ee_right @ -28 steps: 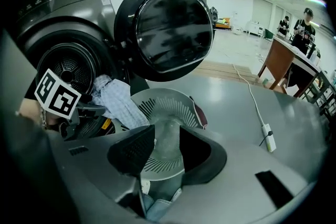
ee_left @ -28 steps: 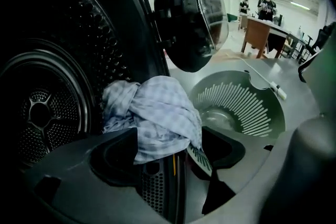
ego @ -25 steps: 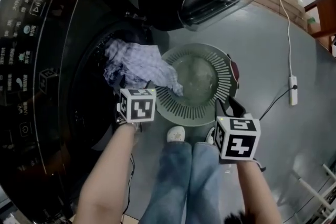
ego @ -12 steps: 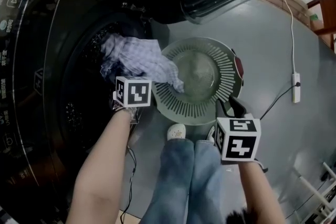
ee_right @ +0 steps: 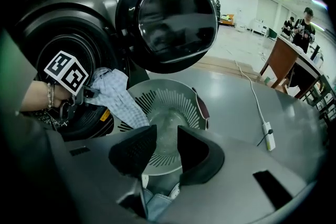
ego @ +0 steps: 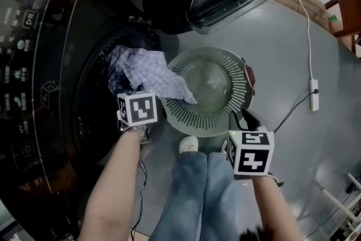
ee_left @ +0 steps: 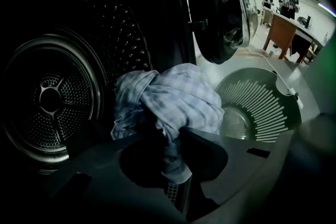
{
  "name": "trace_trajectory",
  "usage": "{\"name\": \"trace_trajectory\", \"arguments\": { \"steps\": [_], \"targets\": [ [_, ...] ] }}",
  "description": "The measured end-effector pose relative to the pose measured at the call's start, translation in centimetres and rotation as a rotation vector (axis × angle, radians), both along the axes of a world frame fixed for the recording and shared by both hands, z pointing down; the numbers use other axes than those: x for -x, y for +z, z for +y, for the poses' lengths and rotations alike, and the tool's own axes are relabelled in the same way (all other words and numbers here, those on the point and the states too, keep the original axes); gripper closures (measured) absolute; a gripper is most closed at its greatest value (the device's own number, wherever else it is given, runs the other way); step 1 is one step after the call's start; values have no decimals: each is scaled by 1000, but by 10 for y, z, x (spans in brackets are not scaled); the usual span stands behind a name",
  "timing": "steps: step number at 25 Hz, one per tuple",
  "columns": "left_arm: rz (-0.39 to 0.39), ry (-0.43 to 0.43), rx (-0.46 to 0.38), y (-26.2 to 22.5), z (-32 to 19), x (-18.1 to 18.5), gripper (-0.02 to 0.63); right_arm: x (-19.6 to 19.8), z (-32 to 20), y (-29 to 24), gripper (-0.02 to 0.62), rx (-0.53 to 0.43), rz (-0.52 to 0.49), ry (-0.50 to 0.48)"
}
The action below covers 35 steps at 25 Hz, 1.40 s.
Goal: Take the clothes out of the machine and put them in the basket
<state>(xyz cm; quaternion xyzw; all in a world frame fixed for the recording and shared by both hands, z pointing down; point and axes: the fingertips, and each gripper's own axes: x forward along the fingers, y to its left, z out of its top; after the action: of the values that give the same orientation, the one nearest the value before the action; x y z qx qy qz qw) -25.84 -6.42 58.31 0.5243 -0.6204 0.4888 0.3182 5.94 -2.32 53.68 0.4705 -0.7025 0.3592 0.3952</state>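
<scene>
Checked blue-and-white cloth (ego: 151,71), one piece, is seen spilling from the drum mouth of the single front-loading washing machine (ego: 51,93). Its tip is laid over the rim of the one slatted round basket (ego: 197,121) on the floor. Two tongs are counted. The left tongs (ee_left: 170,139), tilted steeply down at the drum mouth, have just been closing and are pinched on the cloth. The right tongs (ee_right: 167,147) are held slightly spread and empty above the basket.
</scene>
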Motion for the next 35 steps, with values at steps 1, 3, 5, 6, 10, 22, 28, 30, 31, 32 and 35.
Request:
{"name": "trace_trajectory", "arguments": {
  "steps": [1,3,5,6,10,22,28,30,31,32,35],
  "targets": [
    [11,-5,-7,-5,2,-4,534,-1,-2,-4,472,-4,1,-3],
    [31,-1,-28,-15,4,-15,535,-6,-7,-12,476,-15,4,-5],
    [49,32,-51,-26,4,-31,535,-10,-13,-20,479,-28,5,-3],
    [62,52,-62,-32,4,-41,535,-12,-15,-23,479,-34,5,-1],
    [146,71,-87,-47,8,-77,535,-20,-19,-32,482,-46,9,9],
    [354,190,-130,-83,8,-175,537,-37,-13,-39,488,-34,-2,65],
    [456,238,-134,-97,11,-210,537,-47,-10,-35,491,-22,-2,96],
    [455,263,-126,-97,12,-219,537,-48,-9,-34,491,-18,-2,102],
    [453,273,-124,-97,12,-222,537,-49,-10,-34,492,-18,-3,105],
    [456,279,-124,-96,12,-225,537,-49,-10,-34,492,-18,-3,106],
    [499,288,-80,-86,17,-233,535,-52,-10,-32,492,-16,3,104]
  ]
}}
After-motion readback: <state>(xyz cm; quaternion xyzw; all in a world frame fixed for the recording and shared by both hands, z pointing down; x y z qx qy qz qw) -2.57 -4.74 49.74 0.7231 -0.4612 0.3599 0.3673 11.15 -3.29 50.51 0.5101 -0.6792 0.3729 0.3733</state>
